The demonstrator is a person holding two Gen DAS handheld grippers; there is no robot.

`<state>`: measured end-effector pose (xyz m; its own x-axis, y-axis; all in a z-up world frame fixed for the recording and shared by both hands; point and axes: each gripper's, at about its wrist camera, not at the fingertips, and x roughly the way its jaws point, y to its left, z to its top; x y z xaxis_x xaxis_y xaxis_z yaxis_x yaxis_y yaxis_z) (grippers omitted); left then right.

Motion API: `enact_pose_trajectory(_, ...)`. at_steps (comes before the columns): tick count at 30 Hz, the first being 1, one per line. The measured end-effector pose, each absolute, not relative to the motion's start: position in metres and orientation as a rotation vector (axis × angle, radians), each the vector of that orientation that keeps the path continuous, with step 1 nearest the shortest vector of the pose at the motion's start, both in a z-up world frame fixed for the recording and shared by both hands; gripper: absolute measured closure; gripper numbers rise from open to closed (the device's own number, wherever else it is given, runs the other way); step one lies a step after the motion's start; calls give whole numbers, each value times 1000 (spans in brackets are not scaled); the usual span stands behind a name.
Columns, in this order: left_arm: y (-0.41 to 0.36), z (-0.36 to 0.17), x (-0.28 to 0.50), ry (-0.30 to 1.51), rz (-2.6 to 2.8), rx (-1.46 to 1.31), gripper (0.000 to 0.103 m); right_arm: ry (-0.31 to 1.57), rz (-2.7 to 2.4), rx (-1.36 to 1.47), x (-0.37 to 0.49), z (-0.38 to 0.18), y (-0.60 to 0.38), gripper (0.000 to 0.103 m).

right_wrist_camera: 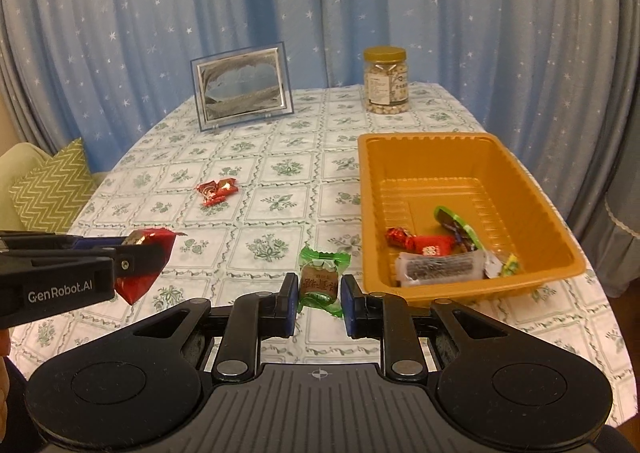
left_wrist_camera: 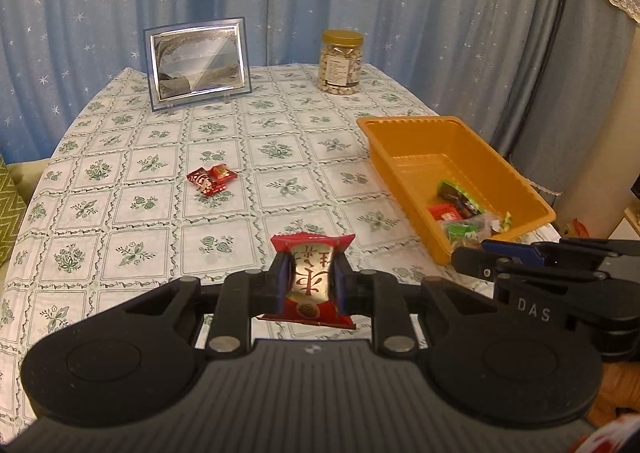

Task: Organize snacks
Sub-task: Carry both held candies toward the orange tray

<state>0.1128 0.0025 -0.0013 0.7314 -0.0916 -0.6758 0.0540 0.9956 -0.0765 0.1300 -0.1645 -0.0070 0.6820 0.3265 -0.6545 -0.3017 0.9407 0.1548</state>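
My left gripper point(left_wrist_camera: 310, 279) is shut on a red snack packet point(left_wrist_camera: 311, 253) with gold lettering, held above the near table; it also shows in the right wrist view point(right_wrist_camera: 146, 253) at the left. My right gripper point(right_wrist_camera: 319, 295) is open, its fingers on either side of a green wrapped candy point(right_wrist_camera: 322, 277) that lies on the tablecloth, not clamped. The orange tray point(right_wrist_camera: 368, 189) at the right holds several wrapped snacks point(right_wrist_camera: 436, 253). Two small red candies point(right_wrist_camera: 216, 191) lie together mid-table; they also show in the left wrist view point(left_wrist_camera: 212, 179).
A framed picture point(right_wrist_camera: 242, 87) and a gold-lidded jar of nuts point(right_wrist_camera: 385, 81) stand at the table's far edge. Blue starred curtains hang behind. A green zigzag cushion point(right_wrist_camera: 52, 189) sits off the table's left side.
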Motion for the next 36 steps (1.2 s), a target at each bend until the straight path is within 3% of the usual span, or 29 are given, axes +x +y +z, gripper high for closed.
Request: enact_pose_trajectory(36, -51, 10, 123, 730, -187, -12, 82, 730, 226, 86, 125, 2, -217, 80)
